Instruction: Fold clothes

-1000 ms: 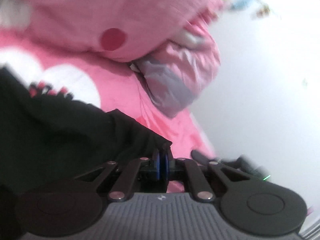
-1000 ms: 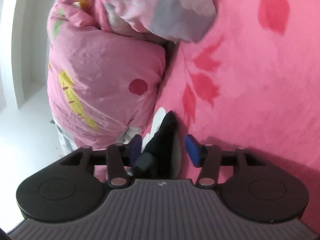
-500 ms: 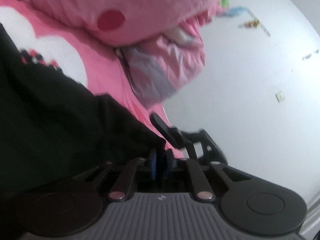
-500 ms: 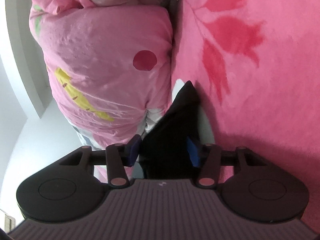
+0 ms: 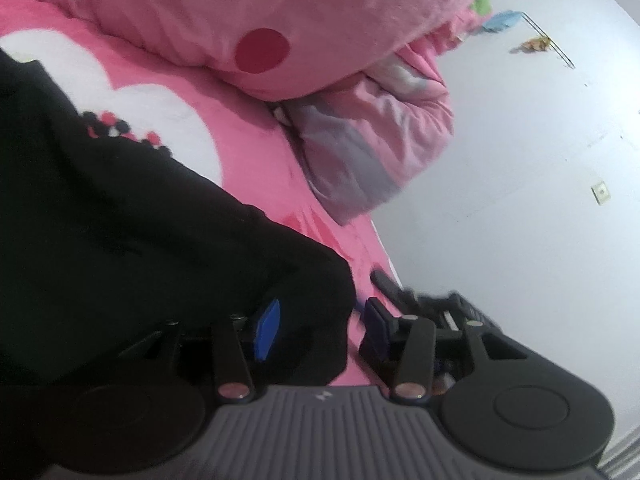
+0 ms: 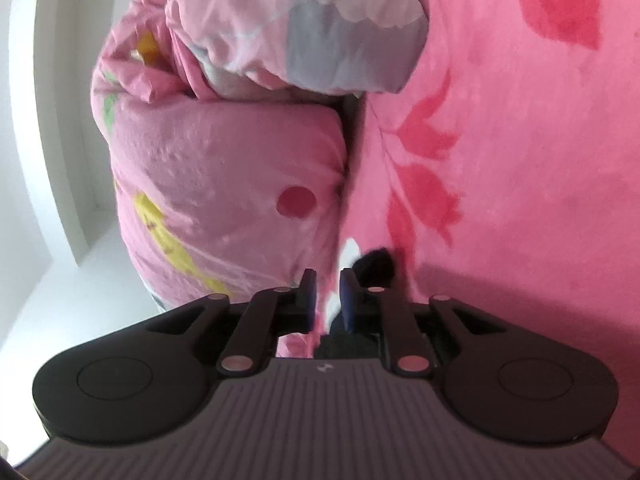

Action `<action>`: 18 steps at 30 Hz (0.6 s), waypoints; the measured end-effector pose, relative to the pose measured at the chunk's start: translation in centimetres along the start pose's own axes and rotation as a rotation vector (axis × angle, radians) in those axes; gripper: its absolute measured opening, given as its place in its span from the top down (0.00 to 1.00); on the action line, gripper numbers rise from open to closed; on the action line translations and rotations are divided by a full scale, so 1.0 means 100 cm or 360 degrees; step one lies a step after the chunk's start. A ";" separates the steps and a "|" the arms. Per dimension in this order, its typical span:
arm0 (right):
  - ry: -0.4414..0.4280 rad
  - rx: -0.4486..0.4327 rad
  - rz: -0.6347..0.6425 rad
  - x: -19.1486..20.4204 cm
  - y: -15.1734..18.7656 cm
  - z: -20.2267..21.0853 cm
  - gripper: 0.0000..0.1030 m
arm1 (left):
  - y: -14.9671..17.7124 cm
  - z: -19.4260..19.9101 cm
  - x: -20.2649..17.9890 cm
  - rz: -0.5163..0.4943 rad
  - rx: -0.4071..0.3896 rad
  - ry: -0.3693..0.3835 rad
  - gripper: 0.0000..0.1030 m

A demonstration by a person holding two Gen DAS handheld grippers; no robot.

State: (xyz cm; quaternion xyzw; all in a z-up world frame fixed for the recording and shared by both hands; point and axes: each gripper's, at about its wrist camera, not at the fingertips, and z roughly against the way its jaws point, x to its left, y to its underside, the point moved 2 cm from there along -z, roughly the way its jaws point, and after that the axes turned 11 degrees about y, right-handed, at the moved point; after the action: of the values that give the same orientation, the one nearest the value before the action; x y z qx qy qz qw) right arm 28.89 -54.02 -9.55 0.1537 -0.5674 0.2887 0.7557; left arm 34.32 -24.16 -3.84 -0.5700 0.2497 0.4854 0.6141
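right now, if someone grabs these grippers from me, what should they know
Left gripper: open, jaws just been opening; a corner of the black garment lies loose between them.
Right gripper: jaws just been closing, narrow gap, no cloth pinched; the garment's tip sits past its right finger.
Garment lies on the pink bed, near the rolled quilt.
Left: regrip, then fold.

Bed (image 6: pixel 520 160) covered in pink sheet with red leaf print. Bundled pink duvet (image 6: pixel 224 184) at its end. White wall (image 5: pixel 540 200) alongside, evenly lit.
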 end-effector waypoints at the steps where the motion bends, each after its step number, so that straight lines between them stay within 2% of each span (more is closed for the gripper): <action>1: 0.0069 -0.0006 0.0042 -0.002 0.002 0.001 0.70 | -0.001 0.000 0.001 0.0003 -0.0005 -0.0003 0.54; 2: 0.0137 -0.0010 0.0086 -0.003 0.004 0.003 0.64 | -0.001 0.001 0.001 0.0004 -0.0011 -0.0008 0.54; 4: 0.0203 0.0027 0.0212 0.001 0.010 0.005 0.64 | -0.003 0.002 0.002 0.0008 -0.0021 -0.0016 0.54; 5: 0.0236 0.0045 0.0276 0.003 0.012 0.006 0.60 | -0.004 0.003 0.002 0.0011 -0.0026 -0.0019 0.54; 9: 0.0387 0.0077 0.0567 0.017 0.028 -0.001 0.60 | -0.007 0.004 0.004 0.0015 -0.0043 -0.0039 0.54; 10: 0.0424 0.0075 0.0634 0.021 0.033 -0.003 0.63 | -0.007 0.005 0.004 0.0012 -0.0042 -0.0049 0.54; 11: 0.0458 0.0074 0.0698 0.024 0.037 -0.006 0.72 | -0.007 0.007 0.004 0.0008 -0.0040 -0.0060 0.54; 13: 0.0431 0.0124 0.0719 0.023 0.042 -0.008 0.89 | -0.007 0.008 0.004 -0.0009 -0.0034 -0.0090 0.54; 14: 0.0418 0.0146 0.0728 0.023 0.044 -0.009 0.92 | -0.007 0.009 0.004 -0.0017 -0.0034 -0.0105 0.54; 18: 0.0369 0.0060 0.0703 0.028 0.045 0.009 0.95 | -0.005 0.008 0.004 -0.0051 -0.0027 -0.0151 0.54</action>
State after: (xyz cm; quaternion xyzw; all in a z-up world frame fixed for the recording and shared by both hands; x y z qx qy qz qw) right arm 25.97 -50.21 -7.06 0.0058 -0.4912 0.4730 0.7314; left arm 34.72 -23.18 -3.78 -0.5554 0.2070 0.5040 0.6282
